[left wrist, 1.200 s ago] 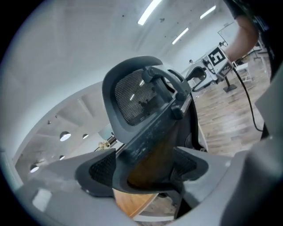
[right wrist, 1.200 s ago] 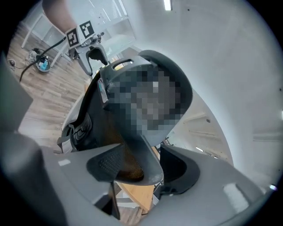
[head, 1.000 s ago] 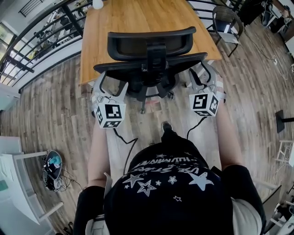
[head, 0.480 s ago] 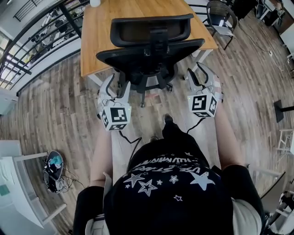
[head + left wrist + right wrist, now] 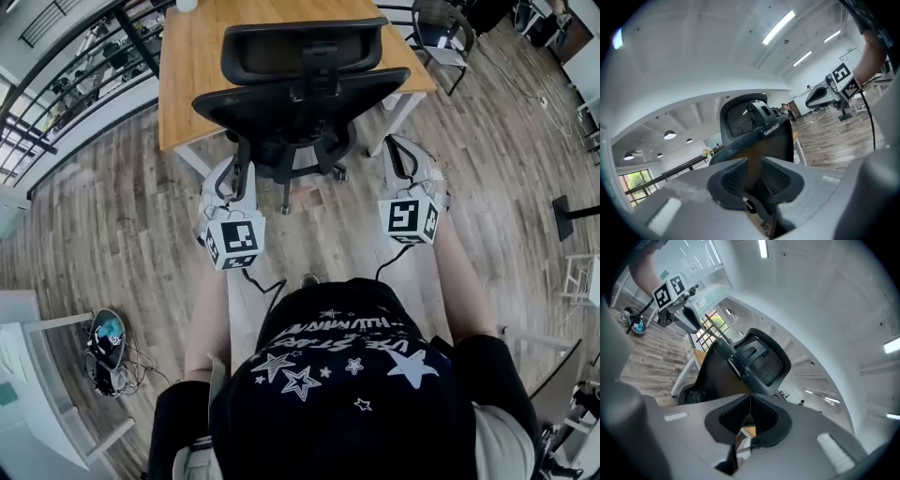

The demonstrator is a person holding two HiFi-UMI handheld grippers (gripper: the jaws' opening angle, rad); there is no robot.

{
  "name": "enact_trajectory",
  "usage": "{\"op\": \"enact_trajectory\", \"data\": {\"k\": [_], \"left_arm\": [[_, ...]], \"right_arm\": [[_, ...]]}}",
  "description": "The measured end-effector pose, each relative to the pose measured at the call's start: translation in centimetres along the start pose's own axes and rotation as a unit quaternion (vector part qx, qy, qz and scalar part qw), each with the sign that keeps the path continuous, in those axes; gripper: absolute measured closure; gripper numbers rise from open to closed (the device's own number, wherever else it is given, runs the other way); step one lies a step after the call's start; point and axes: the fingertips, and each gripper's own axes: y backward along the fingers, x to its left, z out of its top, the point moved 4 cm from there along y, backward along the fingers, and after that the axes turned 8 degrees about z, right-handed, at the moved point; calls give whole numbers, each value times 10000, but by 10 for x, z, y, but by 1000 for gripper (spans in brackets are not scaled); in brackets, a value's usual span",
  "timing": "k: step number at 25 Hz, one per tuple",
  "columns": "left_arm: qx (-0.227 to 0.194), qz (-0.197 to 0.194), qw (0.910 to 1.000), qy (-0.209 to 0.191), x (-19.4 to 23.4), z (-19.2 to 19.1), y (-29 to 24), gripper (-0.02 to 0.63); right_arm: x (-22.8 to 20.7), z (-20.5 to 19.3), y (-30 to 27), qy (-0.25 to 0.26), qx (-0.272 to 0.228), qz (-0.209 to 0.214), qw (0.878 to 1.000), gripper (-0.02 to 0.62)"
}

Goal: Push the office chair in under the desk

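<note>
off to the left a black railing (image 5: 56, 84) runs along the wooden floor (image 5: 122, 216), and a tangle of cables (image 5: 108, 342) lies by a white unit. the left claw (image 5: 232, 180) is held out nearly level, just behind the left edge of the office chair (image 5: 300, 98). its own view shows the left claw (image 5: 754, 171) has just been closing, its 2 jaws now a narrow slit apart with nothing pinched, only the chair's back (image 5: 759, 136) seen through the gap. the chair stands in the middle with its back to the person, up against the near edge of the tabletop (image 5: 202, 66). its wheeled base is on the floor just outside that edge. the right claw (image 5: 405, 159) sits just behind the chair's right side. in its view the right claw (image 5: 750, 416) has just been closing too, and its pads are pressed together, empty. a 2nd chair (image 5: 450, 37) stands beyond the tabletop's right corner.
</note>
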Motion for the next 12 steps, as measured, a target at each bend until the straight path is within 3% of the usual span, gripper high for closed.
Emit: {"op": "enact_trajectory", "data": {"k": [5,12], "left_arm": [[89,-96,9999,108,-10,2,5,576],[230,-181,9995,133,-37,7,16,583]], "right_arm": [[6,2,6,-175,-47,103,9998,592],[17,-9,23,-403,132,482,9979,594]]}}
